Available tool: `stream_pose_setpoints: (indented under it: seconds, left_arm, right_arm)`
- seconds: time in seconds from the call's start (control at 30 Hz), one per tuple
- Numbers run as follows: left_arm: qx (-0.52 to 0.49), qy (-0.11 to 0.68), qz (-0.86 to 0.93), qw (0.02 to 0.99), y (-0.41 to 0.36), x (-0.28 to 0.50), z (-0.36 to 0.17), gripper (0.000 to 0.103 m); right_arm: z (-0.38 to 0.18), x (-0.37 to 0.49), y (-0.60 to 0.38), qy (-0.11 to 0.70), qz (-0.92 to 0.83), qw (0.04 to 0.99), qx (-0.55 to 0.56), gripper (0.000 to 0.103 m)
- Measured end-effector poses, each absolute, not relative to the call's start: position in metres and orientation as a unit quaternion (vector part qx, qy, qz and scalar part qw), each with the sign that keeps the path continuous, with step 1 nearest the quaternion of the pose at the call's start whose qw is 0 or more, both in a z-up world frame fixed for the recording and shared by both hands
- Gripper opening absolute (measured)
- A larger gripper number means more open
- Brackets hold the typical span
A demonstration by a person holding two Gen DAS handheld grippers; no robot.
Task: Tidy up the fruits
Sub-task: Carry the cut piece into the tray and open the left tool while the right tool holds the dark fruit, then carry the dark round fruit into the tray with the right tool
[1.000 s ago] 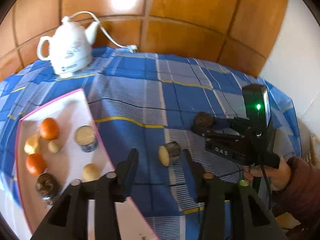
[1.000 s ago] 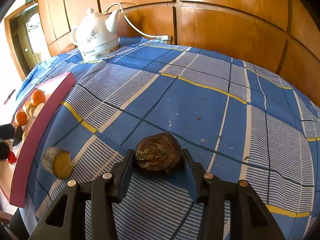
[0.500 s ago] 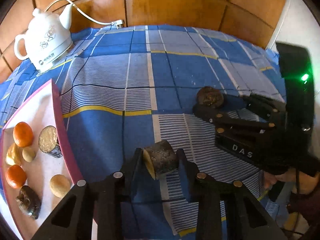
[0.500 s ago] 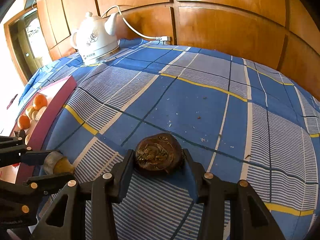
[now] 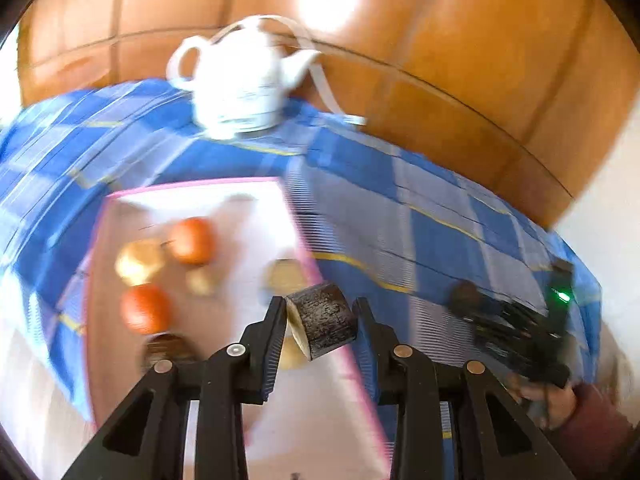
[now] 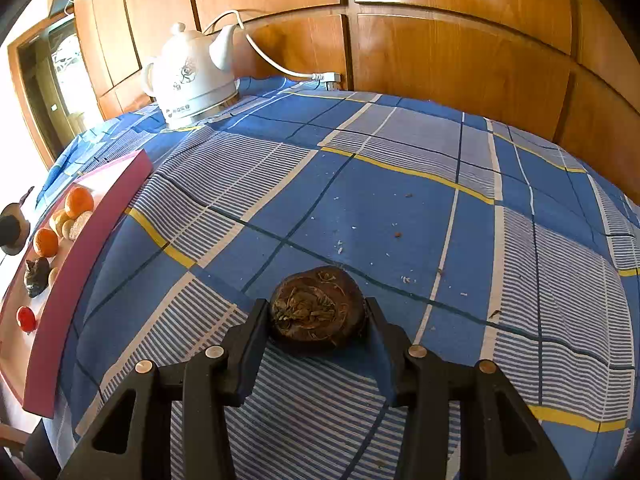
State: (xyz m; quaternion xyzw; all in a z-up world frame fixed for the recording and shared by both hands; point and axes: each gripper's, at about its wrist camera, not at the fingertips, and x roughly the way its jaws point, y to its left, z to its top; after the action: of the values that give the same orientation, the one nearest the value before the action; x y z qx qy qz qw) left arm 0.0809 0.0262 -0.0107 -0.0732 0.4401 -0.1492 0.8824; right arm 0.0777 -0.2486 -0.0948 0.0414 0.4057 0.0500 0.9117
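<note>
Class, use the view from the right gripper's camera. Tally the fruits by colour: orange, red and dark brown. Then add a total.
Round orange fruit: 2
Small red fruit: 1
Dark brown wrinkled fruit: 2, one in the pink-rimmed tray at, one on the blue checked cloth at
Total: 5

My left gripper (image 5: 320,320) has two matte black plastic fingers with flat blue-grey inner faces, carried on angular black struts with triangular cut-outs and round brass-coloured rivets. My right gripper (image 6: 316,320) is built the same way. Seen from the left camera, its black body shows a small green light, and my hand (image 5: 548,396) emerges from a dark maroon sleeve (image 5: 592,436).
</note>
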Motion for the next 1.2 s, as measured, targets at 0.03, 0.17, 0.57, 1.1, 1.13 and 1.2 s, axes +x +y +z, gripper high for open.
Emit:
stream_pose_setpoints:
  seconds: [0.03,0.17,0.57,1.1,1.13,1.2]
  left_arm:
    - [-0.076,0.443,-0.134,0.883,0.036,0.082,-0.014,0.034]
    - [-0.078,0.456,-0.107,0.880,0.053,0.088,-0.028,0.034]
    - [-0.068,0.442,-0.056,0.893,0.061,0.076,-0.032,0.045]
    - [-0.054,0.386,0.016,0.921,0.060,0.044,-0.012,0.087]
    - [-0.054,0.380,0.022,0.923,0.061,0.043,-0.011,0.093]
    - [-0.056,0.370,0.029,0.927,0.063,0.040,-0.009,0.094]
  right_arm:
    - [-0.095,0.078,-0.248,0.406,0.049,0.912,0.040,0.047]
    - [-0.094,0.078,-0.247,0.407,0.047,0.911,0.037,0.047]
    - [-0.094,0.079,-0.246,0.408,0.045,0.911,0.033,0.047]
    - [-0.095,0.079,-0.245,0.409,0.041,0.911,0.026,0.047]
    - [-0.094,0.079,-0.244,0.409,0.041,0.911,0.026,0.047]
    - [-0.094,0.079,-0.244,0.410,0.040,0.911,0.024,0.047]
